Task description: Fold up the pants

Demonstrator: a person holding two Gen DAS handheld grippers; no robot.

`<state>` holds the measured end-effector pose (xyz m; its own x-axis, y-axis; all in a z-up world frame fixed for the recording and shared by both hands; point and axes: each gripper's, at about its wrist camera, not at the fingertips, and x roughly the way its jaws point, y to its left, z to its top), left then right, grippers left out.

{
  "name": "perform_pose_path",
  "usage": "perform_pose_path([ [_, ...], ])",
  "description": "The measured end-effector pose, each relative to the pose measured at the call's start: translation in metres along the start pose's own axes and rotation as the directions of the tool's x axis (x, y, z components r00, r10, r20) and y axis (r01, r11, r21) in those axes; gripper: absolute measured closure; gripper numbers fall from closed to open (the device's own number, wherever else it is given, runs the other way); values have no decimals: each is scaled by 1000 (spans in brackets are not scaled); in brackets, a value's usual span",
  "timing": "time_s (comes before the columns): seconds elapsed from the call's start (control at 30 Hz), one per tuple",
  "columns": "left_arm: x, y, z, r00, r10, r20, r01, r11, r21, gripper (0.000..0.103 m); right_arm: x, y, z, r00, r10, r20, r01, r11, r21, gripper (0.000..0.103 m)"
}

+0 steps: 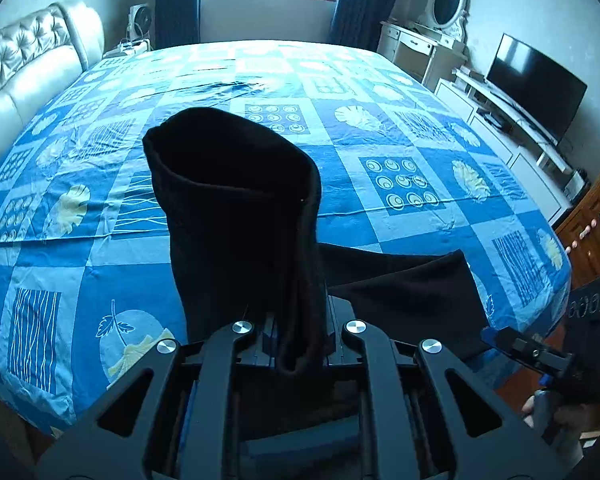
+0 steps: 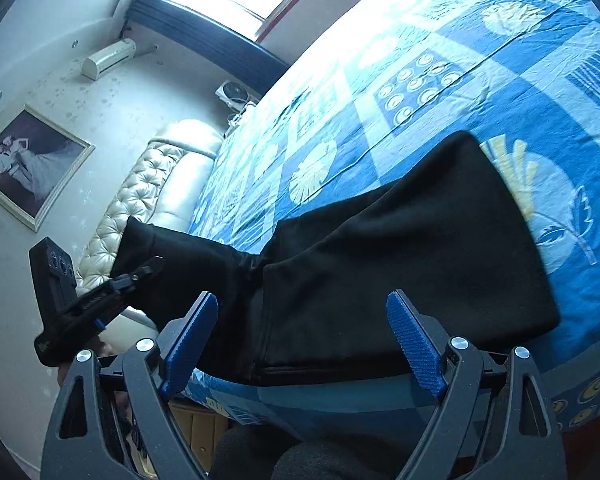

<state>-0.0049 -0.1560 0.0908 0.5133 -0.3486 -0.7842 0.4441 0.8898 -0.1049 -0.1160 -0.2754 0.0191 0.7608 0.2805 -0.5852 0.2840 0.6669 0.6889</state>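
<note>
The left gripper (image 1: 296, 332) is clamped on the black pants (image 1: 240, 208), which rise ahead of it over the blue bedsheet (image 1: 400, 128). The right gripper (image 1: 512, 344) sits to its right, near the bed's edge.

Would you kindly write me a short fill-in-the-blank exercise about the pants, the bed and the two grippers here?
1. The left gripper is shut on the ____ pants.
2. The right gripper has its jaws ____.
3. The rest of the pants lies on a bed with a ____ patterned sheet.

Missing words: black; open; blue
</note>
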Motion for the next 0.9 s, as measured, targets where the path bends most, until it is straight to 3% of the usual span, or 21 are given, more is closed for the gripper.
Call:
perform_pose_path([
  [0.3,50,-82,-28,994,108,-33,-101,980,169,90,-29,-44,3,998,-11,57,6,997,82,17],
  [0.9,109,-133,-63,967,240,-86,-211,943,258,90,-49,-99,-3,995,-7,95,-13,978,208,17],
])
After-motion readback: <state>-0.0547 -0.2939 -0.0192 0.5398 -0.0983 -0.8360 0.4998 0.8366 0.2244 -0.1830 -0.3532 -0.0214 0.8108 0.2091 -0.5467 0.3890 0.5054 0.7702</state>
